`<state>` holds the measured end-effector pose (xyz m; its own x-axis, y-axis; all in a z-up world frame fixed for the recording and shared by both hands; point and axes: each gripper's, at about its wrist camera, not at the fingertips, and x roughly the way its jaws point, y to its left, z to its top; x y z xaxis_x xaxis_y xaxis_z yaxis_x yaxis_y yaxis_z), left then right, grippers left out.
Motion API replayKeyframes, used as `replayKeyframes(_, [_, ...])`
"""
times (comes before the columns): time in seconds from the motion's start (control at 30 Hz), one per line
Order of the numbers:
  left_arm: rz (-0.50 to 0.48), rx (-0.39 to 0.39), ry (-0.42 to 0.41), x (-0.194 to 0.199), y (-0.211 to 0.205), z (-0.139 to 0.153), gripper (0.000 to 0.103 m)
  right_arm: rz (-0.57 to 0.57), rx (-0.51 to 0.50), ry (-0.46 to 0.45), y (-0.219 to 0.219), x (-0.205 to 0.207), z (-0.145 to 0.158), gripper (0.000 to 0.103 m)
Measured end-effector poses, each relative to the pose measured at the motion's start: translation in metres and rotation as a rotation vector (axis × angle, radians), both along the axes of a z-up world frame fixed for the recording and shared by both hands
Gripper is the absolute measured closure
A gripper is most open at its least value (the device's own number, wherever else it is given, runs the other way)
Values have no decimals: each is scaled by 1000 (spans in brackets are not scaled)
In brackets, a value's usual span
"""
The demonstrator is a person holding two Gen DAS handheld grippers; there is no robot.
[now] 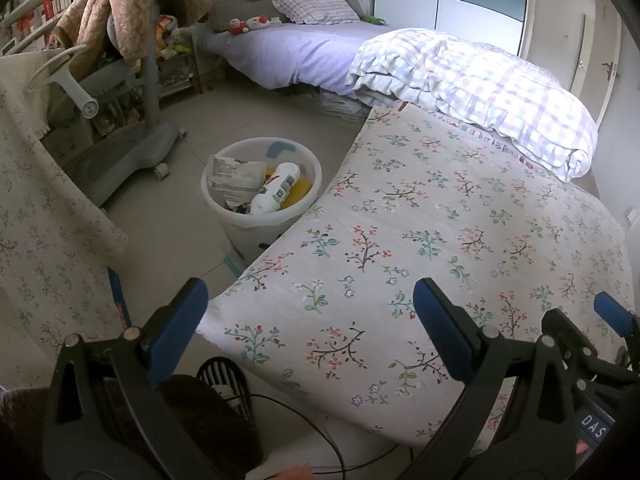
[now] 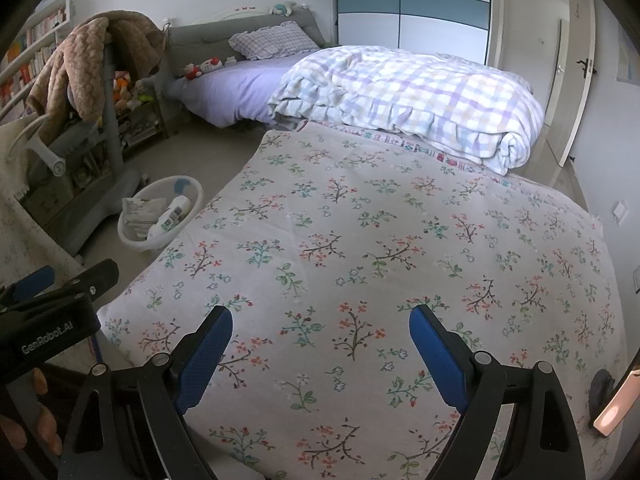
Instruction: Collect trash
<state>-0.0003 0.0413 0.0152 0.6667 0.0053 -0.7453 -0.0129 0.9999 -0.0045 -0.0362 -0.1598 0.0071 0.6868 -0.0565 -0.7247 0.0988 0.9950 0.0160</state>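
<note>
A white round trash bin [image 1: 224,204] stands on the floor left of the bed; it also shows in the right wrist view [image 2: 132,236]. In it lie a white bottle [image 1: 276,192], crumpled paper packaging [image 1: 234,178] and something yellow [image 1: 300,190]. My left gripper [image 1: 310,300] is open and empty, over the near left edge of the floral bedspread [image 1: 440,208]. My right gripper [image 2: 320,326] is open and empty above the floral bedspread [image 2: 380,220]. The right gripper's fingertip [image 1: 612,314] shows at the right edge of the left wrist view.
A folded plaid quilt [image 2: 420,96] lies at the bedspread's far end. A grey wheeled chair [image 1: 132,132] draped with a brown blanket [image 1: 120,4] stands left of the bin. A small black fan [image 1: 228,380] with a cable sits on the floor below the left gripper.
</note>
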Motion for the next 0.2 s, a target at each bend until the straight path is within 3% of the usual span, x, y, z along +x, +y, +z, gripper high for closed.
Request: replayKeyframes(0.2, [5,2,19,5,2,-1,1,3,26,10,-2,2,-5,11])
